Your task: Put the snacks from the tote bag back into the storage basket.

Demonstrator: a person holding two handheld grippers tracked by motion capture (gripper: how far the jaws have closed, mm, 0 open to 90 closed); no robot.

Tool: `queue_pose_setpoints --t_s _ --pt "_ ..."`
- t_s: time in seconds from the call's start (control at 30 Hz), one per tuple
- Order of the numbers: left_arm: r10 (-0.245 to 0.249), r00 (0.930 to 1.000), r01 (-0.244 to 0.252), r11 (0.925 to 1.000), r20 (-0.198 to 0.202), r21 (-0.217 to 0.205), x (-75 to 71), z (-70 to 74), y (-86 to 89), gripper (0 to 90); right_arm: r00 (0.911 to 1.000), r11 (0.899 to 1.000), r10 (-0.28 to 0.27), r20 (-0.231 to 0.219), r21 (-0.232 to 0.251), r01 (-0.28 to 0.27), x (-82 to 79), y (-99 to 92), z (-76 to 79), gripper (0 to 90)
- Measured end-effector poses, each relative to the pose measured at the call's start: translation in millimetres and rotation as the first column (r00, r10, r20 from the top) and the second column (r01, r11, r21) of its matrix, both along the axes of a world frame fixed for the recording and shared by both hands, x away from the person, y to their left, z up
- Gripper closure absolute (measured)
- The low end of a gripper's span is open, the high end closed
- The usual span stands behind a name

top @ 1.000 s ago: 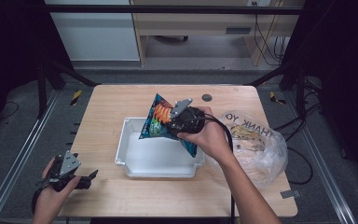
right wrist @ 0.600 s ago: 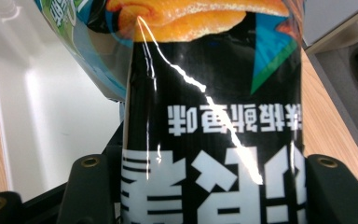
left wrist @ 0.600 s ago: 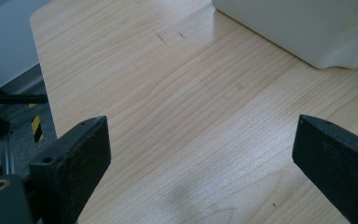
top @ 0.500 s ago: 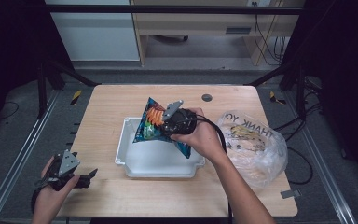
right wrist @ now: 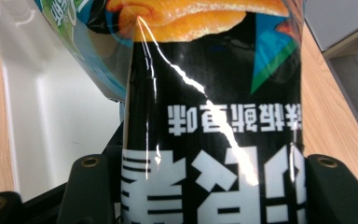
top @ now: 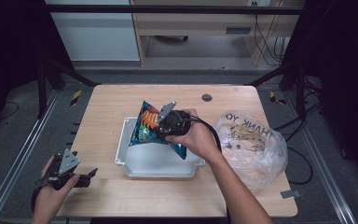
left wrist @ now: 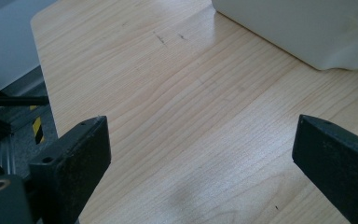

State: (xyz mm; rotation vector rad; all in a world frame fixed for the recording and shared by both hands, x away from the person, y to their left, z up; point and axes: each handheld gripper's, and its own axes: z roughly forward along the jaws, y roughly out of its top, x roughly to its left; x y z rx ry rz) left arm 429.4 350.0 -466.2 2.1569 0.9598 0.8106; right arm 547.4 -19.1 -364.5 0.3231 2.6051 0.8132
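Note:
A blue and black snack bag (top: 145, 128) with orange chips printed on it hangs tilted over the white plastic tub (top: 135, 163) in the middle of the table. My right gripper (top: 168, 123) is shut on the bag; in the right gripper view the bag (right wrist: 205, 102) sits pinched between both jaws, with the tub's inside (right wrist: 51, 121) below at the left. My left gripper (top: 86, 176) rests at the table's near left corner, open, jaws apart over bare wood in the left gripper view (left wrist: 200, 154), pointing toward the tub's corner (left wrist: 307, 32).
A clear plastic shopping bag (top: 251, 144) with goods inside lies at the right of the table. A small dark round hole (top: 207, 97) marks the table's far side. Metal rails run along both sides of the table.
My right gripper has carried the snack bag leftward and lower, over the tub. The left gripper has stayed put.

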Motion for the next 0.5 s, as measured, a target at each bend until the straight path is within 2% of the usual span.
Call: queue_pose_setpoints --t_s 0.1,0.5 --pt "-0.005 1.0 0.005 0.9999 -0.005 0.011 0.0 0.3 0.1 3.9 0.9999 1.0 0.013 0.006 -0.006 -0.013 -0.6 3.6 -1.0 42.6" --pt "-0.015 0.9999 0.015 0.9997 -0.005 0.019 -0.2 0.0 -2.4 3.9 0.9991 0.999 0.038 -0.018 -0.034 -0.039 -4.0 13.7 -9.4 42.6"
